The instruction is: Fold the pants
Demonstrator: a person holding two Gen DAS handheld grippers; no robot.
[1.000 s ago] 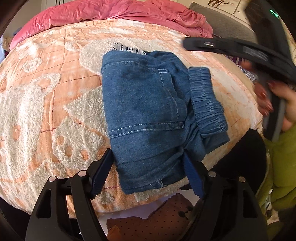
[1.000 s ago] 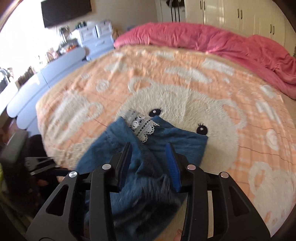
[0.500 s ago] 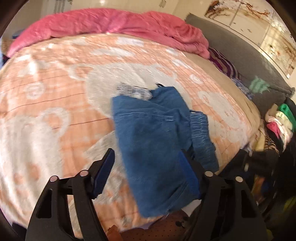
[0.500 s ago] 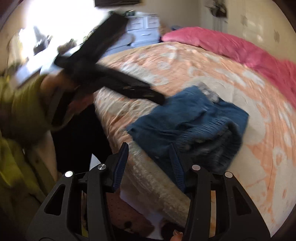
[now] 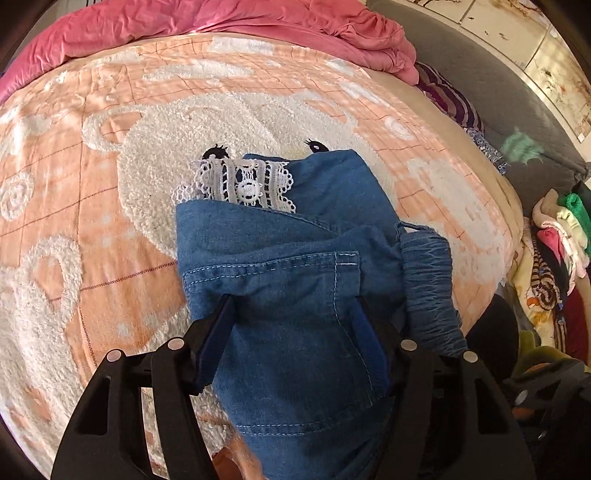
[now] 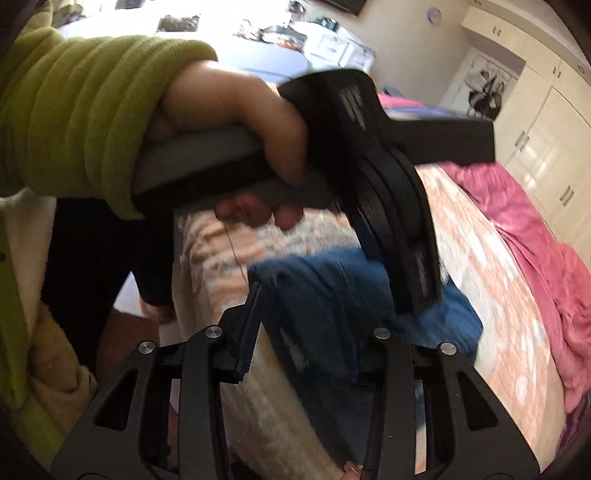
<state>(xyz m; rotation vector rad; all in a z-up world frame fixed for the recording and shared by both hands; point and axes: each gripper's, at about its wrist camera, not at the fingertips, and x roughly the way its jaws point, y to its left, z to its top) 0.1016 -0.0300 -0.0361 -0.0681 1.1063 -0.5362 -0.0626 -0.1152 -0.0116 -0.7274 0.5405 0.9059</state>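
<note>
Folded blue denim pants [image 5: 295, 266] with a white lace trim [image 5: 243, 181] and a gathered waistband [image 5: 428, 280] lie at the near edge of the bed. My left gripper [image 5: 291, 325] is open, its fingers straddling the near part of the pants, just above or touching them. In the right wrist view the pants [image 6: 321, 291] show blurred, and my right gripper [image 6: 303, 325] is open over their near end. The left gripper [image 6: 391, 206] and the hand holding it fill the upper part of that view.
The bed has an orange and white bear blanket [image 5: 110, 184] and a pink duvet [image 5: 221, 26] at the far side. A grey headboard [image 5: 517, 92] and a pile of clothes [image 5: 557, 258] lie to the right. White wardrobes [image 6: 546, 122] stand behind.
My left gripper has come down closer over the pants. My right gripper has swung round to the bed edge, and the left gripper now crosses its view.
</note>
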